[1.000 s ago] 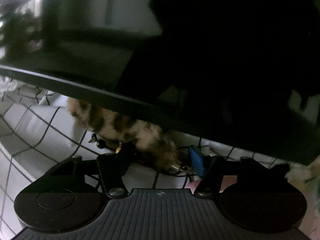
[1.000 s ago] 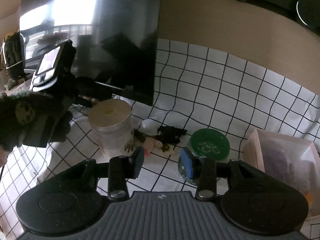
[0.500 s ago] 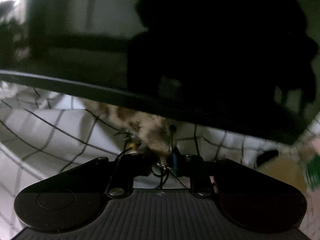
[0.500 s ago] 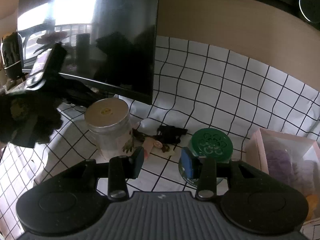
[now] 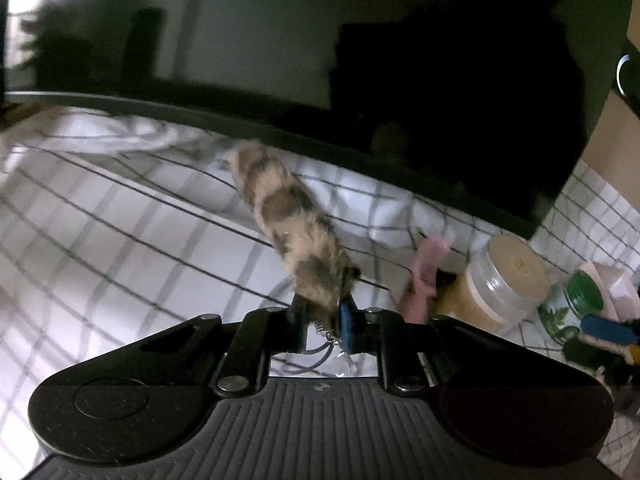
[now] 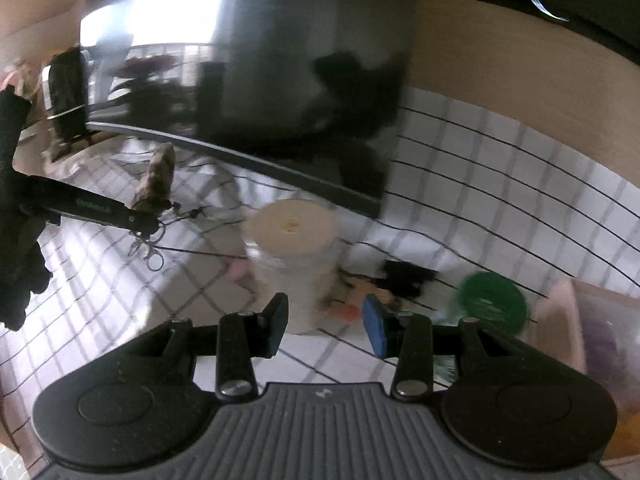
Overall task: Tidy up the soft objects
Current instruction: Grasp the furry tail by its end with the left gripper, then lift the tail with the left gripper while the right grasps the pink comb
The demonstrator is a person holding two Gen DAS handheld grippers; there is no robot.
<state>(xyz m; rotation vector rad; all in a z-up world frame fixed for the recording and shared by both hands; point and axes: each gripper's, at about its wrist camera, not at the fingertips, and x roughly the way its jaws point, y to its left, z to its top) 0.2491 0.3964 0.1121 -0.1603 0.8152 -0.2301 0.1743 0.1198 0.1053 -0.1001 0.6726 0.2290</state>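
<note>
Left gripper [image 5: 323,318]: matte black body, ribbed grey panel in centre with small round emblem at top edge; two round black housings flanking ribbed panel, left one with embossed circle; silver screws on angled link arms above panel; blue pad on right finger. Right gripper [image 6: 325,327]: same black build, ribbed grey panel, silver screws, blue pad [image 6: 375,330] right of panel's centreline, dark pad left. Black glove [image 6: 18,264] on hand.
</note>
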